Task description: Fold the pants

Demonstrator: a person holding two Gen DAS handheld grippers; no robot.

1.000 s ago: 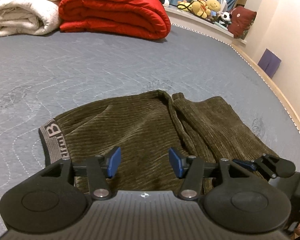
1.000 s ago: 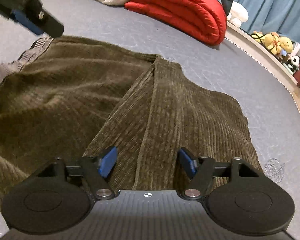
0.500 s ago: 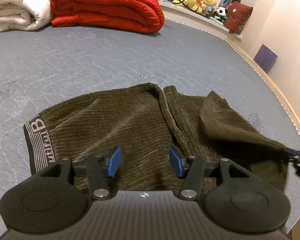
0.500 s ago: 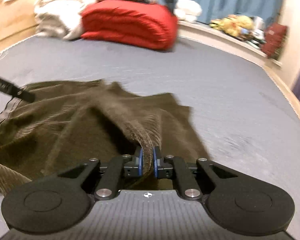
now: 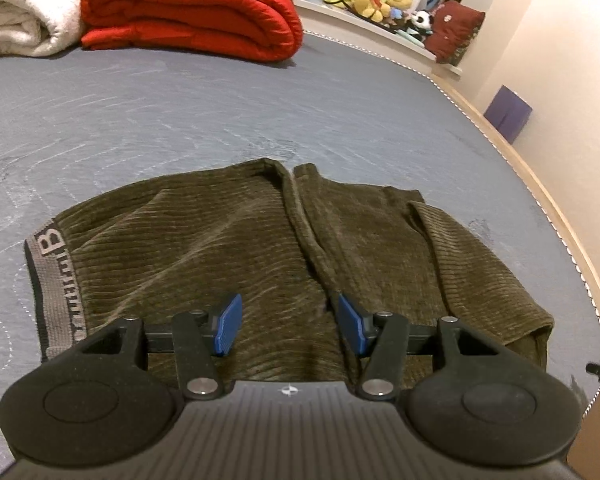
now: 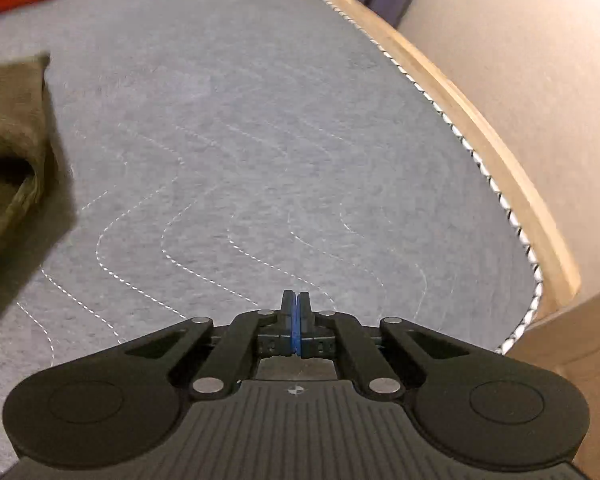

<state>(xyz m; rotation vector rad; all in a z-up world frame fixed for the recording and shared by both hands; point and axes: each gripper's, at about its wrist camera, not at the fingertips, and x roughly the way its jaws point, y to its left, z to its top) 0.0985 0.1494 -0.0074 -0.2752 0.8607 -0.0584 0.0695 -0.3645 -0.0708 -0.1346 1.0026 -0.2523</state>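
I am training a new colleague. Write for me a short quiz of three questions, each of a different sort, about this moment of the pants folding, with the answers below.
1. True or false: the right gripper holds a piece of the olive corduroy pants.
2. Choose one. The left gripper is: A) shut on the waistband; B) open above the pants; C) shut with nothing in it.
3. Fill in: at the far end of the grey quilted cover, beside the white blanket, lies a folded ____ blanket.

Key:
1. False: its jaws are shut with nothing between them, over bare cover.
2. B
3. red
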